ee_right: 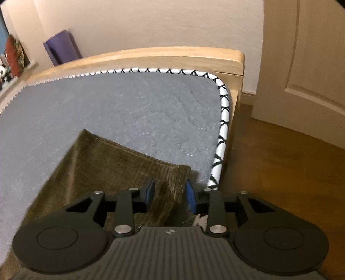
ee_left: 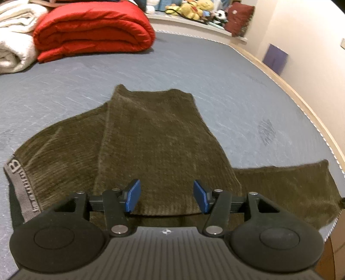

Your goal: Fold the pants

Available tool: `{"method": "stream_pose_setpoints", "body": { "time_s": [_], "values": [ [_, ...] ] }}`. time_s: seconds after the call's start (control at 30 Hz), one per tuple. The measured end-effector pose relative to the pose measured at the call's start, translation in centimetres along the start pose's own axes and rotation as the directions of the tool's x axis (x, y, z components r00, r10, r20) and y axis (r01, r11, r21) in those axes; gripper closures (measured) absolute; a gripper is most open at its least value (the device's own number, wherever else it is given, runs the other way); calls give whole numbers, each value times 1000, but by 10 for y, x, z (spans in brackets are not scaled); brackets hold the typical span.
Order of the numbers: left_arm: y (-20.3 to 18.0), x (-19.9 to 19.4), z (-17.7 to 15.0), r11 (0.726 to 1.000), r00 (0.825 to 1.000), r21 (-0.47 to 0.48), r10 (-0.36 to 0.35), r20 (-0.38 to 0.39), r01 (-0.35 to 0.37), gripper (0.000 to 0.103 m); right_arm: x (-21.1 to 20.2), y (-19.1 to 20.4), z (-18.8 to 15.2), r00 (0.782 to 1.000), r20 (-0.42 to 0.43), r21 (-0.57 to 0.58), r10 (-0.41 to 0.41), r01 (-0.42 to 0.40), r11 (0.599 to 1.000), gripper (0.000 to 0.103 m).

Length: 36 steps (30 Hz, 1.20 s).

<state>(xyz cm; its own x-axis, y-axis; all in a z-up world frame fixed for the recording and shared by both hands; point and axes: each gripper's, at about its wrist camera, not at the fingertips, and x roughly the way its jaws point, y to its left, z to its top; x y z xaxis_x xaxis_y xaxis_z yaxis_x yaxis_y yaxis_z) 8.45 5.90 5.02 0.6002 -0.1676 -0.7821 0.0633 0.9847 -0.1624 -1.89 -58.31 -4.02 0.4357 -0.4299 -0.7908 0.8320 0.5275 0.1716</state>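
Note:
Olive-brown corduroy pants [ee_left: 151, 140] lie on the grey mattress [ee_left: 194, 71]. Their grey waistband [ee_left: 19, 185] is at the left. One leg is folded over toward the far side, the other leg [ee_left: 291, 189] stretches right to the bed edge. My left gripper [ee_left: 167, 196] is open and empty, just above the near edge of the folded leg. In the right wrist view my right gripper [ee_right: 170, 197] is partly closed around a raised fold of the pants leg end [ee_right: 120, 163] near the mattress corner. Whether the blue pads [ee_right: 191, 198] pinch the cloth is unclear.
A folded red duvet [ee_left: 92, 28] and white blanket [ee_left: 15, 36] lie at the far left of the bed. Plush toys [ee_left: 194, 9] sit on a shelf behind. The wooden bed frame [ee_right: 172, 56], the mattress's white piping [ee_right: 224, 120], a door [ee_right: 306, 64] and wooden floor [ee_right: 280, 172] are to the right.

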Motion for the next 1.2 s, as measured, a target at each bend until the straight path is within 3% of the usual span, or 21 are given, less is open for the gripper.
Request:
{"method": "stream_pose_setpoints", "body": {
  "time_s": [0.07, 0.13, 0.2, 0.33, 0.43, 0.47, 0.5, 0.57, 0.63, 0.7, 0.77, 0.83, 0.93, 1.03, 1.2],
  "values": [
    [-8, 1, -4, 998, 999, 42, -42, -15, 43, 43, 9, -5, 1, 999, -34, 22, 7, -7, 1000, 70],
    [-18, 0, -9, 993, 997, 94, -67, -25, 69, 43, 11, -10, -2, 999, -49, 36, 11, -9, 999, 90],
    [-26, -2, -13, 989, 997, 126, -73, -24, 75, 43, 11, -12, -1, 999, -34, 39, 28, -27, 999, 92],
    [-28, -5, -14, 988, 997, 135, -71, -16, 73, 43, -5, -12, 16, 992, 105, 40, 74, -78, 996, 93],
    [-22, -4, -14, 990, 998, 127, -62, -19, 64, 43, 10, -16, 12, 1000, 29, 74, 11, -13, 997, 92],
    [-20, -4, -14, 990, 998, 126, -57, -21, 60, 43, 20, -17, 7, 1000, -22, 88, -18, 20, 996, 87],
    [-17, -5, -13, 991, 998, 122, -54, -22, 56, 43, 25, -18, 5, 998, -41, 88, -37, 40, 995, 72],
    [-11, -8, -13, 992, 999, 112, -50, -21, 52, 43, 17, -15, 7, 994, 4, 80, -112, 111, 991, 54],
    [-9, -10, -12, 993, 999, 107, -52, -17, 53, 42, -1, -10, 10, 982, 100, 94, -161, 152, 984, 53],
    [-8, -12, -12, 993, 998, 107, -53, -16, 55, 41, -18, -2, 12, 975, 191, 100, -112, 94, 990, 53],
    [-8, -13, -13, 993, 998, 107, -56, -16, 58, 41, -27, 12, 12, 971, 238, 62, 7, -22, 998, 53],
    [-8, -13, -13, 992, 998, 107, -57, -16, 58, 41, -27, 39, 9, 959, 221, -23, 177, -176, 984, 54],
    [-6, -12, -13, 993, 999, 104, -51, -15, 52, 41, -17, 79, -1, 938, 149, -94, 312, -300, 949, 53],
    [2, -13, -11, 995, 999, 88, -39, -11, 40, 41, 1, 121, -15, 934, 50, -124, 355, -347, 930, 40],
    [21, -16, -10, 997, 1000, 80, 7, 9, -7, 41, 24, 170, -35, 946, -20, -156, 322, -321, 934, 36]
  ]
}}
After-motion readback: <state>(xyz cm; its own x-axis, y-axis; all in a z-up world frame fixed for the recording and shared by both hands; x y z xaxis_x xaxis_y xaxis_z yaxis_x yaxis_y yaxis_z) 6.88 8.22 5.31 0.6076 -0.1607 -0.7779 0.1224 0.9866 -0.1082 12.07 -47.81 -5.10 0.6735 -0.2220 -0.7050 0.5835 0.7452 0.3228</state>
